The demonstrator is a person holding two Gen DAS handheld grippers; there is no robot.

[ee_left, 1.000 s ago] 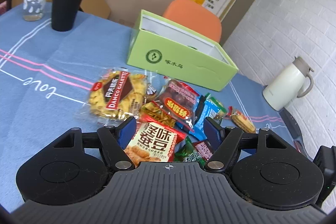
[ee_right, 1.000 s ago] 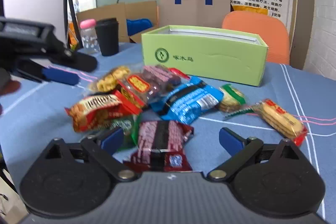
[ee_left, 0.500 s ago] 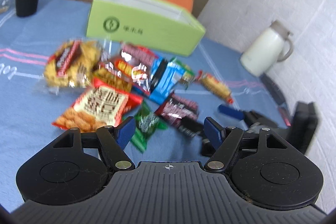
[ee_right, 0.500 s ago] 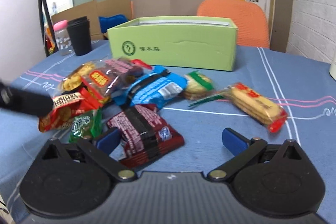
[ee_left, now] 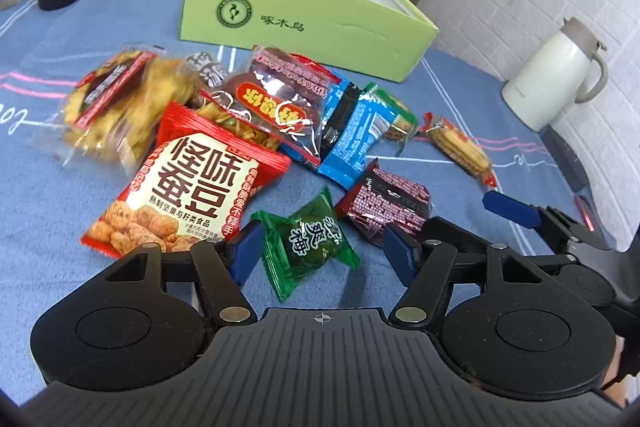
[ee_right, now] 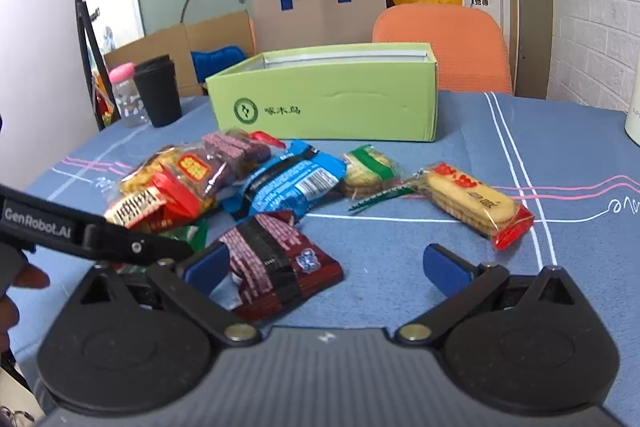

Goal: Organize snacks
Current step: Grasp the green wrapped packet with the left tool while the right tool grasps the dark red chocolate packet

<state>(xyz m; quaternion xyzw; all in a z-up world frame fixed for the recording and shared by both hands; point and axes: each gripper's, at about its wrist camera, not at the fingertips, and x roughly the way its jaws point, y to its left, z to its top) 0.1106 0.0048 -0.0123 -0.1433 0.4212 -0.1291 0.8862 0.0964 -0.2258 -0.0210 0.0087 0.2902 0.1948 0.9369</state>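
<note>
Left wrist view: our left gripper (ee_left: pixel 320 253) is spread wide and low over the table (ee_left: pixel 36 195), its blue fingers bracketing a green plum candy (ee_left: pixel 310 241) without pinching it. Beside the candy lie a red broad-bean packet (ee_left: pixel 184 193) to the left and a dark red wafer packet (ee_left: pixel 390 205) to the right.

Right wrist view: our right gripper (ee_right: pixel 332 267) is likewise spread and holds nothing; the dark red wafer packet (ee_right: pixel 280 259) lies between its fingers, nearer the left one. Farther on lie a blue packet (ee_right: pixel 292 183), a round biscuit in green wrap (ee_right: pixel 368 169) and a long biscuit pack (ee_right: pixel 472 205).

We judge the step in hand to be the first pick: all visible snacks lie on the table, none visibly in the open green box (ee_right: pixel 328 103) standing just behind the pile. The next move calls for each gripper to settle around its packet, close on crinkly film that may slip, then lift over the box wall.

The table carries a blue cloth with white and pink lines. Around it, from left: a pink-lidded bottle (ee_right: pixel 124 95), a black cup (ee_right: pixel 158 91), cardboard boxes, a paper bag (ee_right: pixel 320 13), an orange chair (ee_right: pixel 440 47), a white brick wall.
</note>
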